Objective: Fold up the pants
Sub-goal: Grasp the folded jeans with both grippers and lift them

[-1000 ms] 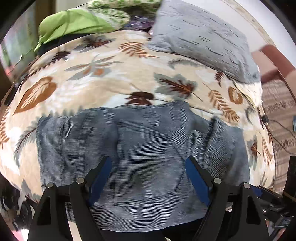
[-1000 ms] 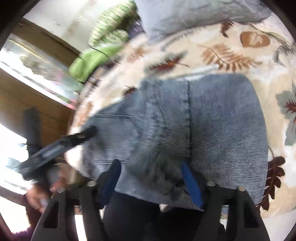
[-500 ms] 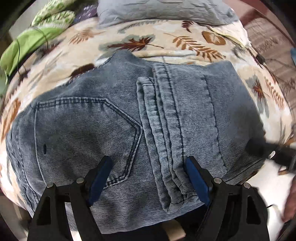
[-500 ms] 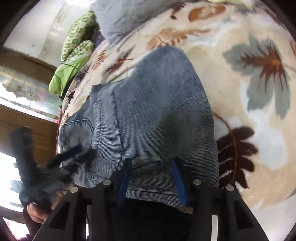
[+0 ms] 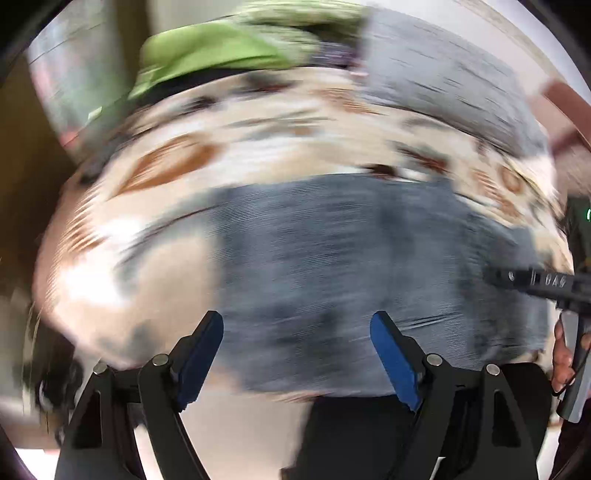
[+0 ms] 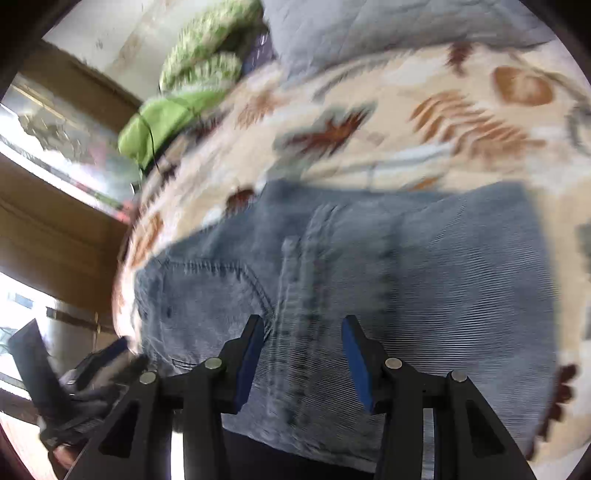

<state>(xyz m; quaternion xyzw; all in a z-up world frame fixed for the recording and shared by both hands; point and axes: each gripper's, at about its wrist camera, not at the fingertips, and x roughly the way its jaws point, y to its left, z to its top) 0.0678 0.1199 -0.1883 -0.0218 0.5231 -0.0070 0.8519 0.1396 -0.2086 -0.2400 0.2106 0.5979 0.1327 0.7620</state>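
Note:
Grey-blue corduroy pants lie folded in a compact rectangle on the leaf-print bedspread, back pocket and waistband seam facing up. They show blurred in the left wrist view. My left gripper is open and empty above the pants' near edge. My right gripper is open and empty above the waistband seam. The right gripper's tip also shows at the right edge of the left wrist view; the left gripper shows blurred at the lower left of the right wrist view.
A grey pillow and green bedding lie at the far end of the bed. Wooden furniture and a window stand on the left. The near bed edge runs just below the pants.
Both grippers have pulled back from the pants. The left wrist view has swung fast and is now motion-blurred. The right jaws have opened wider.

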